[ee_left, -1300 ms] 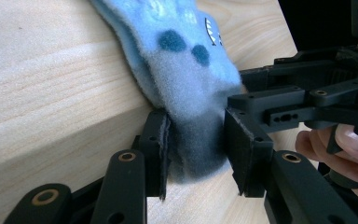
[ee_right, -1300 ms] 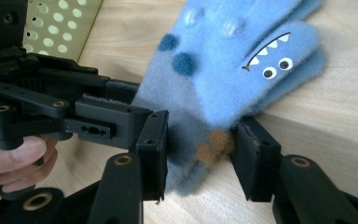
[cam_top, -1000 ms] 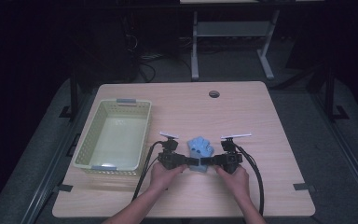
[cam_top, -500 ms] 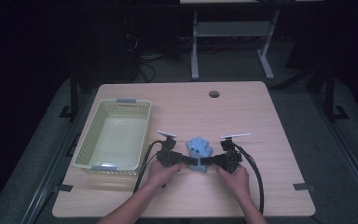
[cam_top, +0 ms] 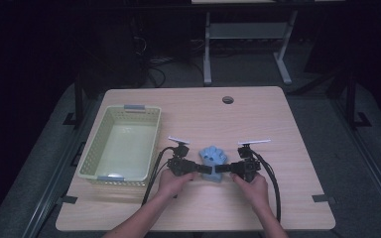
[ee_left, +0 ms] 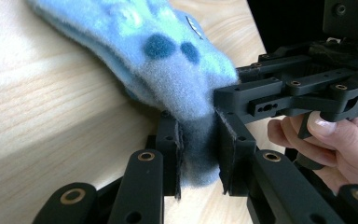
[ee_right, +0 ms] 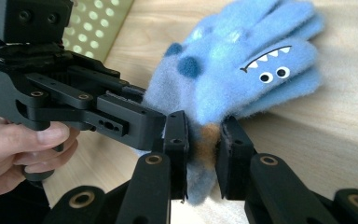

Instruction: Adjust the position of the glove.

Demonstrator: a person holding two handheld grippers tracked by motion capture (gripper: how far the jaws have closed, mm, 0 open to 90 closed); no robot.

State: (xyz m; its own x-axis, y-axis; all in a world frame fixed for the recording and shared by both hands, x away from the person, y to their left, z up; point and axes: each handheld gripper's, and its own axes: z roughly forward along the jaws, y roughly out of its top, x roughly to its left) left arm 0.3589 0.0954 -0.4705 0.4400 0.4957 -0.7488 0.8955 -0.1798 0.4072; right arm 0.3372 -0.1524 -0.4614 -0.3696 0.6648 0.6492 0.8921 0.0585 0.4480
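- While both hands rested low on the wooden table [cam_top: 287,124], the left gripper [cam_top: 202,168] and the right gripper [cam_top: 222,168] met nose to nose at the near end of a blue fleece glove [cam_top: 213,157].
- Seen from the left gripper view, the left gripper [ee_left: 199,154] had its jaws clamped on the cuff end of the glove [ee_left: 168,60], the fleece squeezed into a narrow fold between the pads.
- Seen from the right gripper view, the right gripper [ee_right: 203,151] had just been closing its jaws, and they pinched the cuff of the glove [ee_right: 242,65] where a patch of orange showed between them.
- The glove lay flat on the table in the high view, fingers pointing away from the person, with a toothy face and two round eyes printed on it.
- A pale green basket [cam_top: 92,161] stood on the table to the left, well apart from the glove.
- Black cables trailed back from each gripper past the person's forearms.
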